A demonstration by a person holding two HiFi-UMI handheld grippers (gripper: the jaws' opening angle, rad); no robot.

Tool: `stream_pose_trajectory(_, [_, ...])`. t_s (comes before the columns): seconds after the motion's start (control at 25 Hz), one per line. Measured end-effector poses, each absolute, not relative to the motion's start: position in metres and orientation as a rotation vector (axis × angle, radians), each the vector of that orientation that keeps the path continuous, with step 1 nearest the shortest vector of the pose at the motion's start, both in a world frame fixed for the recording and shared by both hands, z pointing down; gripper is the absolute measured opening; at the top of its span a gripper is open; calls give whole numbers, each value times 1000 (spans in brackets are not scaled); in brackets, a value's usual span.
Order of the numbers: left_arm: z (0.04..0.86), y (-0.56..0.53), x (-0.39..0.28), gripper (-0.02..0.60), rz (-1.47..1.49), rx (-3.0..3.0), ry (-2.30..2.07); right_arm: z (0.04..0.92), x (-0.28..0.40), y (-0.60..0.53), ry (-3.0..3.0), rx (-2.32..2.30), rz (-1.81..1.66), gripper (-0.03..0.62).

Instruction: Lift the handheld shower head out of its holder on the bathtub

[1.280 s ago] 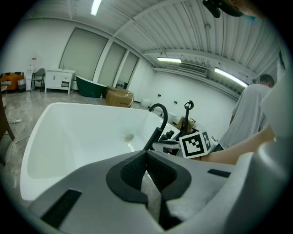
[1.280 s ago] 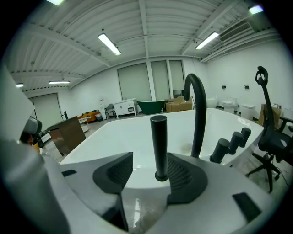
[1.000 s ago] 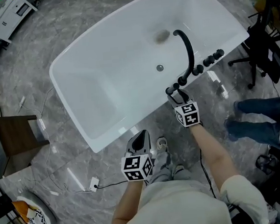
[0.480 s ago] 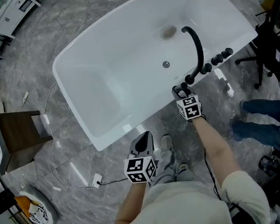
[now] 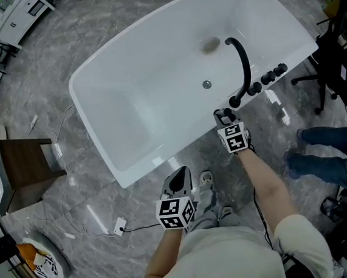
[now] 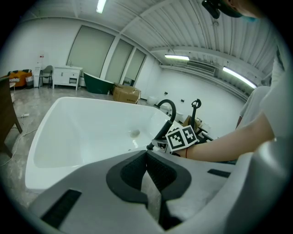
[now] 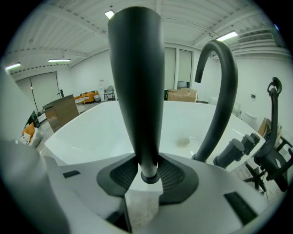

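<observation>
— The right gripper (image 7: 147,172) has sunk slightly at the bathtub's (image 5: 133,160) near rim. Its jaws have just been closing and now pinch the handheld shower head (image 7: 137,77), which stands upright left of the spout (image 7: 219,91).
— Left gripper (image 6: 147,176)?
— Pressed together on nothing, held back. The risk is the low hold on that smooth tapered handle: a tilted pull could jam it or let it slip

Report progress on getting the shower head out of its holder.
Done: the right gripper is at the shower head on the bathtub rim. In hand: its jaws have just been closing and now clamp the handle's lower end. Left: the lift itself; the head stands upright beside the spout, not yet raised. The left gripper hangs shut, clear of the tub.
</observation>
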State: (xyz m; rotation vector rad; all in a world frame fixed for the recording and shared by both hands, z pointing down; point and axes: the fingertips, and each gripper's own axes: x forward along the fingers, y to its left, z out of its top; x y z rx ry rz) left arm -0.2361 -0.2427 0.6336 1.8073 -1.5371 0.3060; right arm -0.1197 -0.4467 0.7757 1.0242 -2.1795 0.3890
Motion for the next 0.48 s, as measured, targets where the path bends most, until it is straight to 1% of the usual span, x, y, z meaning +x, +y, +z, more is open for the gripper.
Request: stream_pose_trajectory(0.48, [606,-228,-210,21,254,1863,-1555,700,-123,-435,-2303,1065,311,143])
